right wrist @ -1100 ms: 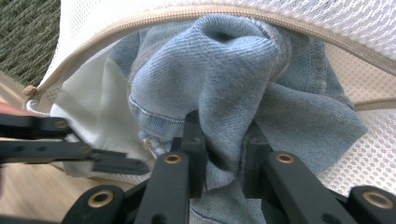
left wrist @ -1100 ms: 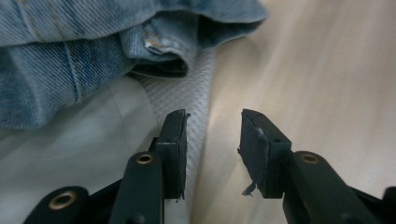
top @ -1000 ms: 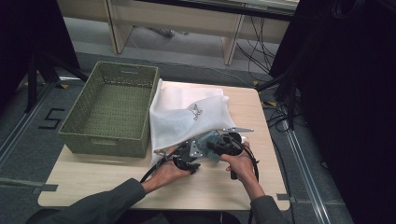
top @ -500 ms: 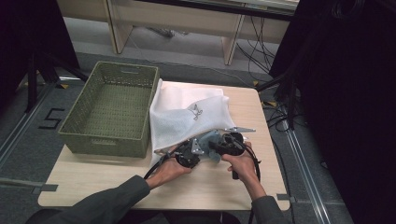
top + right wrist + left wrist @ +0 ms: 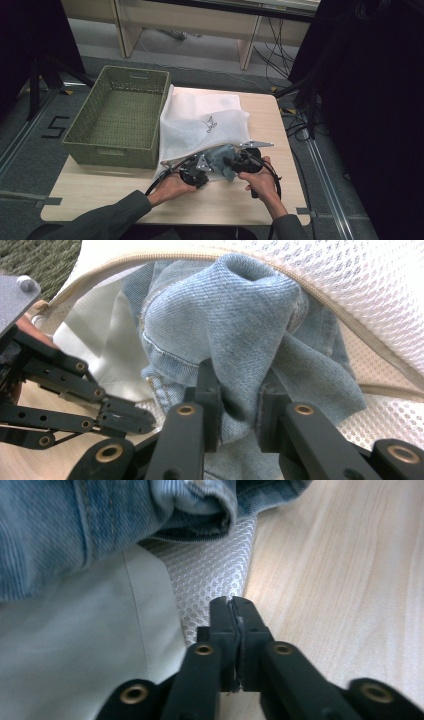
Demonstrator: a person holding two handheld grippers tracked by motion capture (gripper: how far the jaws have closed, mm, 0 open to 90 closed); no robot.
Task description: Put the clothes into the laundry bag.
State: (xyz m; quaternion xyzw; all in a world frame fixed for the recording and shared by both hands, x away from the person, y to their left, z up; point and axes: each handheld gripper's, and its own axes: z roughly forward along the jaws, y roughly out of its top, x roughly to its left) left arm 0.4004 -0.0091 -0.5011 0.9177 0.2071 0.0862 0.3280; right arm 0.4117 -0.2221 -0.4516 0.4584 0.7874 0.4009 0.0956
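Both pairs of jaws were closed when I looked. On my right gripper the black jaws were clamped on a thick fold of the blue denim garment, with cloth bunched between the pads. On my left gripper the jaws stood almost together and pinched the thin lower edge of the white mesh bag; they had just been opening a little, but the mesh was between them.

Around the jaws, the denim lay in the open mouth of the bag, half inside and half out, under the beige zipper. From the high view, the bag lay flat on the wooden table, just beside the green basket, and both of my hands were at its near edge.

I judged the denim soft, floppy and a little heavy, not fragile and not slippery. A thick fold or a seam seemed the best place to grip. The mesh was light and thin, so it could slip from a weak pinch.
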